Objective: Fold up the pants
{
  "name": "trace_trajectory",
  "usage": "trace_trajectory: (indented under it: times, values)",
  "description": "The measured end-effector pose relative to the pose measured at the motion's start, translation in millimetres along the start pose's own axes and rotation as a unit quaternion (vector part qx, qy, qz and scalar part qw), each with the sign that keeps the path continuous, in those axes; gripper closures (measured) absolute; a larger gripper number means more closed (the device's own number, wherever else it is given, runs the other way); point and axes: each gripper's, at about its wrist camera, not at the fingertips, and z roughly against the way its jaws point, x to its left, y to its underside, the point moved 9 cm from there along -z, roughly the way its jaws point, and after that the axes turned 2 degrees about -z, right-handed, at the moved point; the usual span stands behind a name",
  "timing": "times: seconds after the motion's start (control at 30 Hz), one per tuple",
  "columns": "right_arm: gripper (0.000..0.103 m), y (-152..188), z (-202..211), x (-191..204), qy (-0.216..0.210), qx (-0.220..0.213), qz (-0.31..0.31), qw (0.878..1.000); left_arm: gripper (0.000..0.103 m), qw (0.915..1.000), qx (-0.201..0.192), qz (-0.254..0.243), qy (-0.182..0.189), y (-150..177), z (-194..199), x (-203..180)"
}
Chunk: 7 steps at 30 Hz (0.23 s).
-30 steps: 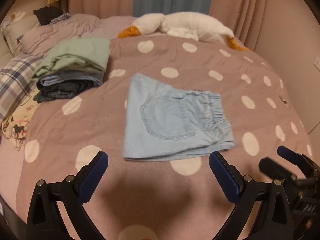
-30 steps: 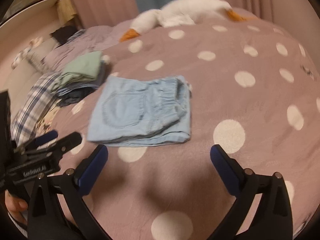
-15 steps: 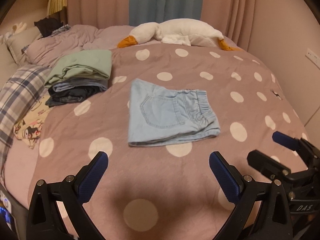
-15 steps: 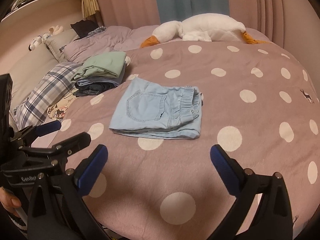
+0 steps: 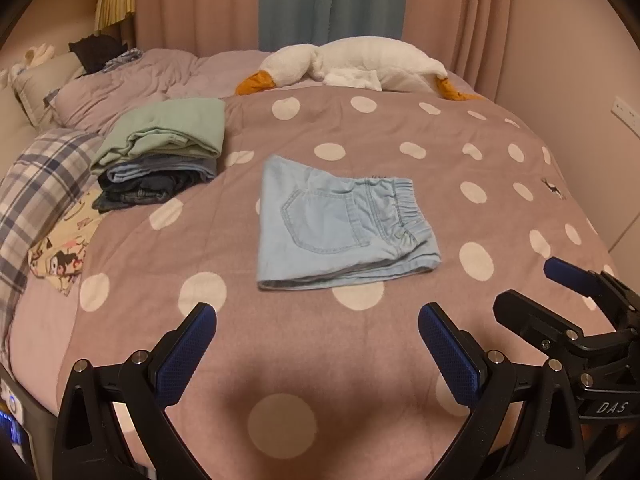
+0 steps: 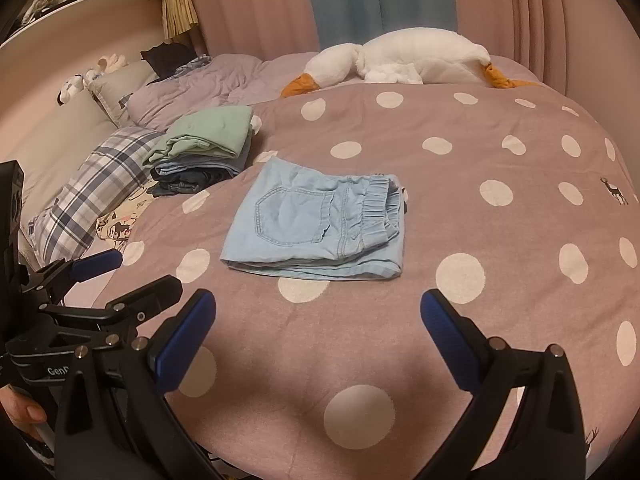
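Observation:
Light blue denim pants lie folded into a compact rectangle on the pink polka-dot bedspread, back pocket up, elastic waistband to the right. They also show in the right wrist view. My left gripper is open and empty, held back from the pants above the near part of the bed. My right gripper is open and empty too, beside the left one. The right gripper also appears in the left wrist view, and the left gripper in the right wrist view.
A stack of folded clothes, green on top, sits to the left of the pants. A plaid pillow and printed cloth lie at the left edge. A white goose plush lies at the far side by the curtains.
Both grippers have pulled back and up from the folded pants, which now look smaller and farther away. The pants have not moved. Both grippers stay open.

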Motion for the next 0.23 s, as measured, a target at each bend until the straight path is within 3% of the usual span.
trace_trajectory:
  times: [0.23]
  values:
    - [0.0, -0.4, 0.4, -0.4, 0.0, 0.0, -0.001, 1.0, 0.002, 1.0, 0.0, 0.001, 0.0, -0.1, 1.5, 0.1]
